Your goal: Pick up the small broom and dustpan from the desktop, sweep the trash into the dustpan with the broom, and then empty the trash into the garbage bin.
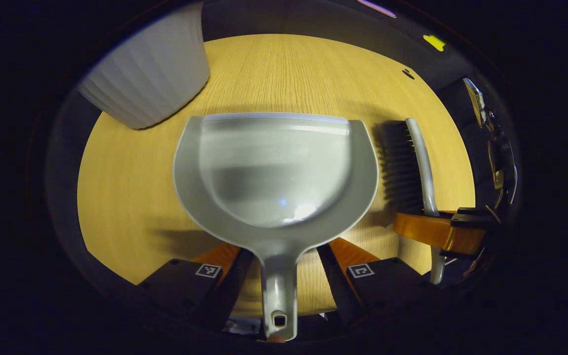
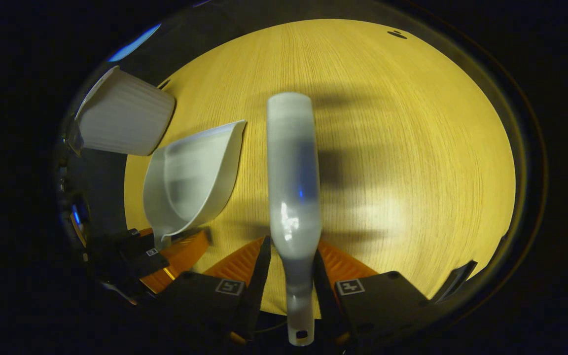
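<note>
- On the wooden desktop (image 1: 131,197), both tools are already in hand, and no trash is visible on the bare wood in either view
- Left gripper (image 1: 280,268): its two fingers press on the neck of the dustpan (image 1: 274,172), one on each side of the handle, so it is gripping the pan; the handle runs straight back between the fingers and the scoop's open lip faces forward, away from the hand
- Right gripper (image 2: 291,266): clamped on the handle of the small broom (image 2: 291,177), fingers on either side of the narrow part; the broom's long axis runs straight ahead from the fingers, its back turned up toward the camera
- In the left gripper view the broom's dark bristles (image 1: 402,167) are seen just beside the pan's right rim, roughly parallel to the pan's handle line, with the right gripper holding it lower down
- In the right gripper view the dustpan lies to the broom's left, near it but apart, tilted so its mouth points forward and slightly toward the broom
- White ribbed garbage bin (image 1: 151,74) stands at the far left of the desk, beyond the pan's left rim, so the left hand with the pan is the nearer one to it
- My reading: with no debris showing, what matters next is the pan-to-bin line, forward and left from the left gripper; the pan looks empty, so whether sweeping is done I cannot tell
</note>
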A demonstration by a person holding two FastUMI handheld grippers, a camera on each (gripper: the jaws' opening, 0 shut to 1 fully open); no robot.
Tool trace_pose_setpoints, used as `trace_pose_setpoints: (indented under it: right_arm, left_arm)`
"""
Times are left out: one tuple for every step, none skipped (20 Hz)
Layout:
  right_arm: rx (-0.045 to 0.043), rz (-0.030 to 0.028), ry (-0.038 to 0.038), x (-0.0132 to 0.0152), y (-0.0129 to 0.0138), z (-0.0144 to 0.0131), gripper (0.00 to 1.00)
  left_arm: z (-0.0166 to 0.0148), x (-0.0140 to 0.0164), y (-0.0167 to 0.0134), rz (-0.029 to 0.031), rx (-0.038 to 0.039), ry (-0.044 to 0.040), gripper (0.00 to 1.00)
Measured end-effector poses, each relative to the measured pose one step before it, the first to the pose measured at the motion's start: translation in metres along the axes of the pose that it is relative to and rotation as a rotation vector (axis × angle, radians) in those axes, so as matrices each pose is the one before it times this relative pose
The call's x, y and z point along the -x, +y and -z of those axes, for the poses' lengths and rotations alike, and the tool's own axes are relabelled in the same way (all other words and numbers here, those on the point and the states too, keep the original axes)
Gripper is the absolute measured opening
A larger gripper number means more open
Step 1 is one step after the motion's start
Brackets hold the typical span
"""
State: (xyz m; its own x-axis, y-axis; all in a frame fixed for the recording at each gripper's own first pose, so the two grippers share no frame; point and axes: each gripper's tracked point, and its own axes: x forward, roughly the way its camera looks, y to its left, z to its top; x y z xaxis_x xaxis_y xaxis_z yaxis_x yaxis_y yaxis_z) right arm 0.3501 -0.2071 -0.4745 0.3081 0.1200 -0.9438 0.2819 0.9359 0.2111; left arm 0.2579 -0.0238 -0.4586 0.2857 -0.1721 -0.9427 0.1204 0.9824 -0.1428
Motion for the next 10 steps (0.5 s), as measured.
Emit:
trace_pose_setpoints:
  right_arm:
    - [-0.00181, -0.00494, -0.03585, 0.00417, 0.00192, -0.0043, 0.73]
    - [0.00708, 0.01397, -0.03507, 0.00395, 0.00059, -0.0051, 0.84]
    - [0.023, 0.01125, -0.04159, 0.00803, -0.00015, -0.00439, 0.88]
    - [0.02638, 0.00447, -0.04167, 0.00587, 0.00172, -0.00549, 1.0]
    - [0.0222, 0.00476, -0.03186, 0.00339, 0.00198, -0.00208, 1.0]
    - [0.01155, 0.01285, -0.01891, 0.00179, 0.00149, 0.00138, 0.99]
    - [0.00495, 0.00135, -0.01509, 0.00511, 0.00465, 0.0021, 0.99]
    - [0.00469, -0.00264, -0.01629, 0.00597, 0.00255, -0.00445, 1.0]
    - [0.0047, -0.00206, -0.02797, 0.00954, 0.00033, -0.00861, 1.0]
    - [0.00104, -0.00709, -0.042, 0.01295, 0.0045, -0.01065, 1.0]
  left_arm:
    - [0.00036, 0.00594, 0.00034, 0.00044, -0.00947, -0.01398, 0.76]
    - [-0.00089, 0.00589, 0.00171, -0.0058, -0.00685, -0.02111, 0.77]
    - [-0.00116, 0.00891, -0.00049, 0.00064, -0.00467, -0.02817, 0.76]
    - [-0.00158, 0.01145, -0.00096, 0.00409, 0.00089, -0.0276, 0.77]
    - [-0.00262, 0.01078, -0.00127, 0.01027, 0.00187, -0.02574, 0.77]
    - [0.00014, 0.00782, -0.00214, 0.01148, 0.01256, -0.00662, 0.77]
    - [-0.00022, 0.00877, -0.0019, 0.01226, 0.00705, -0.01989, 0.77]
    - [-0.00299, 0.00764, 0.00045, 0.00459, 0.00309, -0.02251, 0.77]
    - [-0.00411, 0.01159, -0.00188, 0.01009, -0.00353, -0.02983, 0.77]
    - [-0.00542, 0.01049, -0.00261, 0.00823, -0.0077, -0.03621, 0.78]
